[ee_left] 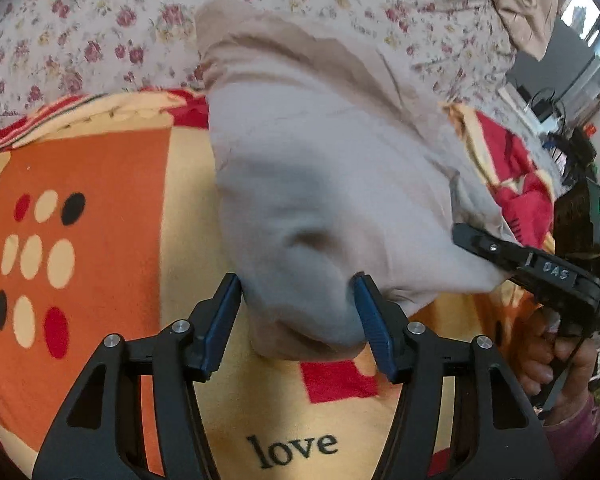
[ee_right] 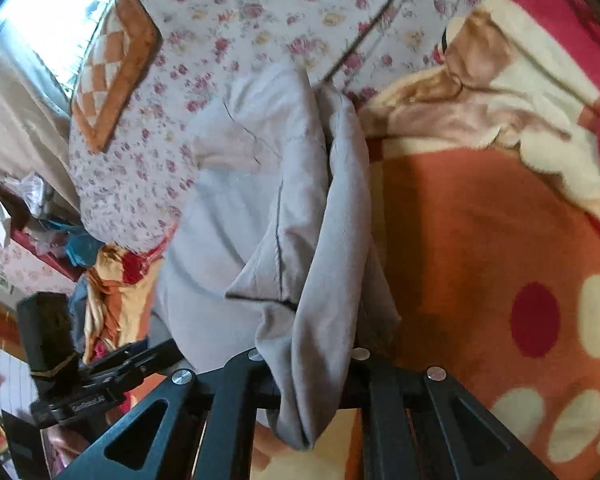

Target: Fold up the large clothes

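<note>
A large beige-grey garment lies bunched on an orange, yellow and red blanket. My left gripper is open, its blue pads on either side of the garment's near fold without pinching it. My right gripper is shut on a gathered edge of the garment, which hangs down between its fingers. The right gripper also shows in the left wrist view, at the garment's right edge.
A floral quilt lies behind the blanket. An orange checked pillow sits far left in the right wrist view. Cluttered shelves and clothes stand beside the bed. The left gripper is low left there.
</note>
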A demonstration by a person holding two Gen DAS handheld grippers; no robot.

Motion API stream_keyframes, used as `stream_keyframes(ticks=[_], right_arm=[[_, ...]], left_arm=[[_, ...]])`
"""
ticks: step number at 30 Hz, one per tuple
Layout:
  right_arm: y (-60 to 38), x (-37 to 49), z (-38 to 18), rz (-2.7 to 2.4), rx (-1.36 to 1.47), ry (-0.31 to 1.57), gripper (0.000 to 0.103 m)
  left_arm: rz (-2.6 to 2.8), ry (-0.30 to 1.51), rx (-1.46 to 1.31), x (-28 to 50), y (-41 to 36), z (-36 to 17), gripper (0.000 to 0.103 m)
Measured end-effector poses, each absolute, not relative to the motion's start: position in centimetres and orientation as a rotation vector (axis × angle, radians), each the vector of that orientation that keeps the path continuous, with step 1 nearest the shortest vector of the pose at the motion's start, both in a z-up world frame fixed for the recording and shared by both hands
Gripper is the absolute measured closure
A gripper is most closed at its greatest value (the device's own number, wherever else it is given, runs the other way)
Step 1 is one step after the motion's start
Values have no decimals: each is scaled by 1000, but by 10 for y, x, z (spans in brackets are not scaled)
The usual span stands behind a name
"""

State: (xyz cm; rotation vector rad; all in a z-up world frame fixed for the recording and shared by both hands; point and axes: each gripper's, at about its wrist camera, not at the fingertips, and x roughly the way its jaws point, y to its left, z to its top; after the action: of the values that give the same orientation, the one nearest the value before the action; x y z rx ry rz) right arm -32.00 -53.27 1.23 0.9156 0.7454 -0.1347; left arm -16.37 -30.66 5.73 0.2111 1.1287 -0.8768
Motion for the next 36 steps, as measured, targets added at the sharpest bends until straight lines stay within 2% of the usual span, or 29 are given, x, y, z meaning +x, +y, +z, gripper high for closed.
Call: stream_keyframes(ticks=[2,3,4,5,7,8,11,15,16,18,21,27,28,31,36], right_arm=[[-536,-324,24,-151,903,729,78],[-535,-325,35,-172,861,720,74],[-533,-325,47,-203,802,713,65],[-531,-324,57,-234,757,703,48],[-528,-318,77,-298,658,670,27],[-527,-312,84,-308,611,669,23],[-529,-283,91,-300,509,736,23],[-535,-251,68,-282,496,844,23],[-536,-247,58,-289,506,874,24],[-538,-244,37,-311,514,927,37],[-547,-251,11,-307,585,927,39],[-554,-252,39,-314,535,916,38],[-556,-249,47,-303,529,905,36],[-559,-231,61,-280,510,887,21],[-571,-174,45,-219,495,980,17]], left_arm=[[-863,1094,202,-164,-306,67,44],[-859,1079,194,-163,-306,72,44],[-856,1073,189,-162,-307,74,44],[-848,1065,186,-160,-309,77,44],[-823,1047,201,-156,-316,80,44],[-814,1043,206,-155,-320,81,44],[-789,1031,214,-149,-330,81,44],[-774,1026,246,-145,-344,74,44],[-770,1030,250,-145,-346,72,44],[-756,1050,256,-144,-349,61,43],[-749,1052,281,-145,-353,52,39],[-752,1058,217,-132,-347,65,39],[-742,1047,204,-128,-346,69,39],[-722,1047,198,-114,-352,73,39],[-693,1062,174,-91,-366,71,39]])
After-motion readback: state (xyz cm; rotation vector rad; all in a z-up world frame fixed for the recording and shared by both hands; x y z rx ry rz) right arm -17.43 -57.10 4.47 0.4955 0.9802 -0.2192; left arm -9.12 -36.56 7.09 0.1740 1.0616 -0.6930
